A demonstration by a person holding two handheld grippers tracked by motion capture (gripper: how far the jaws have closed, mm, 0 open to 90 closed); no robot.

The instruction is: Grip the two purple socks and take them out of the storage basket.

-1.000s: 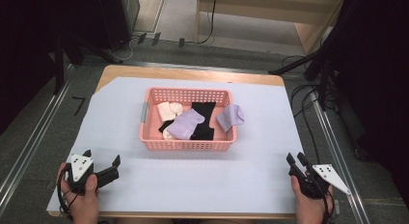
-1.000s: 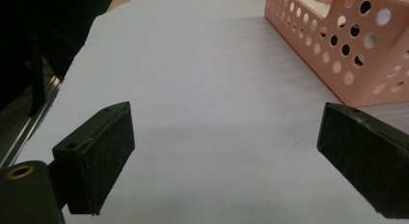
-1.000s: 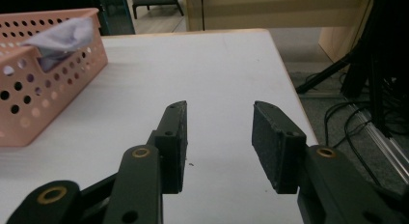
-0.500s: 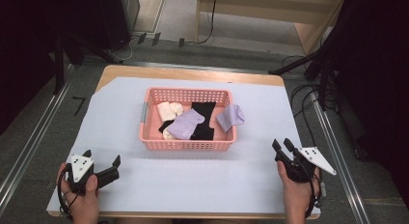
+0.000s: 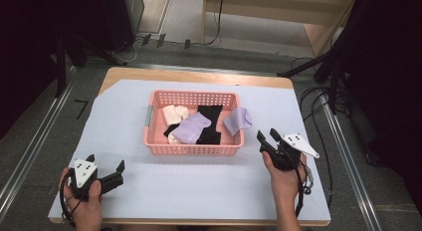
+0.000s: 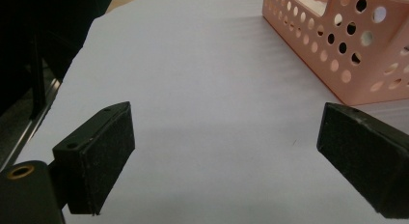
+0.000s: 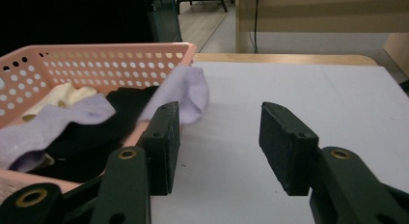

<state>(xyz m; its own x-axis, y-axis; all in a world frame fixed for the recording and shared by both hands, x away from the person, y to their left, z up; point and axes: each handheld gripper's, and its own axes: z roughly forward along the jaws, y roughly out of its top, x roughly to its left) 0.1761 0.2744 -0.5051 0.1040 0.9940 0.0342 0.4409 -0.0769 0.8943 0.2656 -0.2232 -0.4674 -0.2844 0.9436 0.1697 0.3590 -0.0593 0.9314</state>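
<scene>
A pink perforated basket stands mid-table and holds a cream sock, a lilac sock and a black sock. A second lilac sock drapes over its right rim. My right gripper is open just right of the basket's front right corner, and nothing is between its pads. In the right gripper view the draped lilac sock lies just beyond the left pad of that gripper. My left gripper rests open at the front left, with the basket ahead to the right of it.
A white sheet covers the wooden table. Metal rails run along both sides, and cables lie on the floor to the right. Bare sheet spreads between the two grippers and left of the basket.
The right gripper has moved forward and leftward, from the table's front right corner to beside the basket. The left gripper has stayed put.
</scene>
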